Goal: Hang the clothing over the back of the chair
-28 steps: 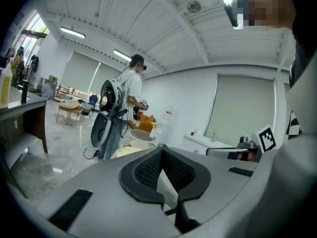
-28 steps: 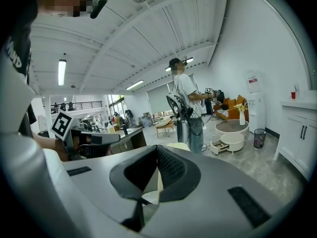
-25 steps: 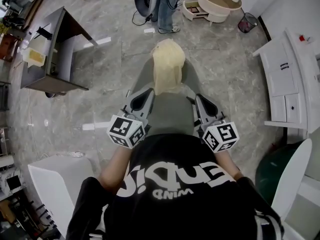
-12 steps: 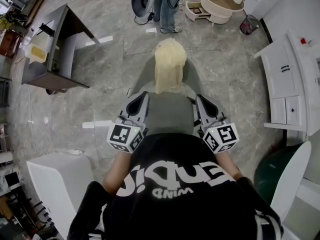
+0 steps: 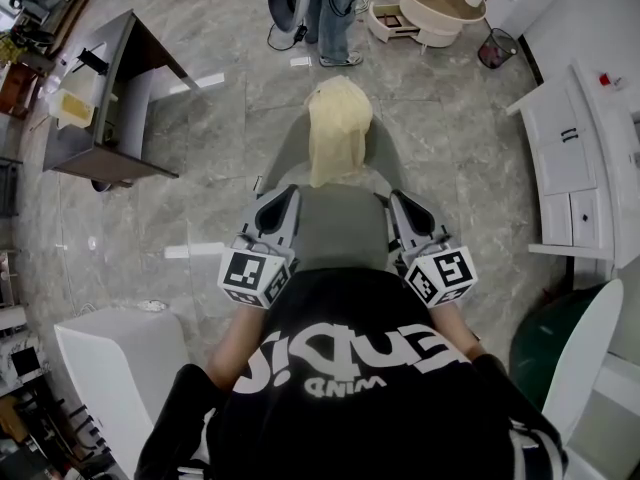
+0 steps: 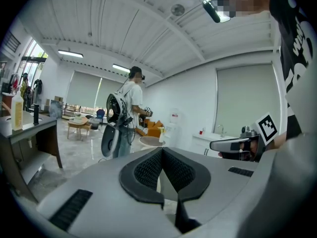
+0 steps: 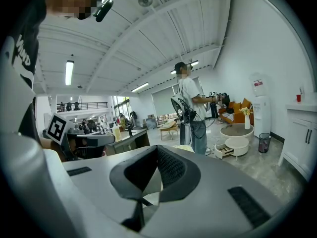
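Note:
A pale yellow garment [image 5: 338, 133] lies draped over the far end of a grey chair [image 5: 340, 228] right in front of me. My left gripper [image 5: 286, 194] sits along the chair's left side and my right gripper [image 5: 399, 198] along its right side, both pointing away from me. In the left gripper view the gripper [image 6: 162, 149] has its dark pads [image 6: 146, 170] together with nothing held. In the right gripper view the gripper [image 7: 157, 147] looks the same, and a bit of the yellow garment [image 7: 182, 147] shows just beyond the jaws.
A dark desk [image 5: 110, 98] stands at the left. A person [image 5: 330, 13] with equipment stands beyond the chair, next to a round white table [image 5: 435, 3] and a wastebasket [image 5: 497, 46]. White cabinets [image 5: 580, 158] line the right; a white chair [image 5: 120, 368] is at lower left.
The left gripper has tilted slightly and drawn a touch nearer to me. The garment, the chair and the right gripper stay as they were.

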Motion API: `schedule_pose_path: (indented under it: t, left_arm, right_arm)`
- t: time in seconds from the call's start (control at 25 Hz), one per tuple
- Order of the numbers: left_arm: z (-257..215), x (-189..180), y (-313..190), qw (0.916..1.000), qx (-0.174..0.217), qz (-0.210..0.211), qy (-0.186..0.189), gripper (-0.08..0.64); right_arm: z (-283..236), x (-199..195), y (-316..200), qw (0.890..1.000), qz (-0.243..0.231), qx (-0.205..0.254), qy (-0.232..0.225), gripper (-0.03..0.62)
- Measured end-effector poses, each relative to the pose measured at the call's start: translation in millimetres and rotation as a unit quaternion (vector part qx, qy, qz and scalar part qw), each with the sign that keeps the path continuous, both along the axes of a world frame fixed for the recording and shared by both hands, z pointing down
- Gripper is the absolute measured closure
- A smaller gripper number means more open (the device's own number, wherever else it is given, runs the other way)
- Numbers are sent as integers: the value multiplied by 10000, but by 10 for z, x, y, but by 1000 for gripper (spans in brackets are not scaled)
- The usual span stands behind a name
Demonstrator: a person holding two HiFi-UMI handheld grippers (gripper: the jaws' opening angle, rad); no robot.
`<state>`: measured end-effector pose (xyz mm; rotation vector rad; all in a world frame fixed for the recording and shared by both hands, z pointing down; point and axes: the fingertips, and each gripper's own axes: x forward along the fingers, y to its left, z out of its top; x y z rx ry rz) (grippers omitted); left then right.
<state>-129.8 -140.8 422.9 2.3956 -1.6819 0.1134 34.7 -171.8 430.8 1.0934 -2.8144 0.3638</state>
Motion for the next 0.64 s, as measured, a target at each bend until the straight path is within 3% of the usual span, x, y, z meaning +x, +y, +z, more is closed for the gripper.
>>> schedule_pose_path:
  t: [0.44, 0.64]
  left_arm:
    - [-17, 87, 59, 9996, 135, 242, 50, 545]
    - [-34, 49, 44, 9998, 127, 146, -71, 543]
  right_arm:
    - [37, -2, 51, 10000, 57, -22, 38, 578]
    - [29, -21, 76, 9999, 90, -64, 24, 578]
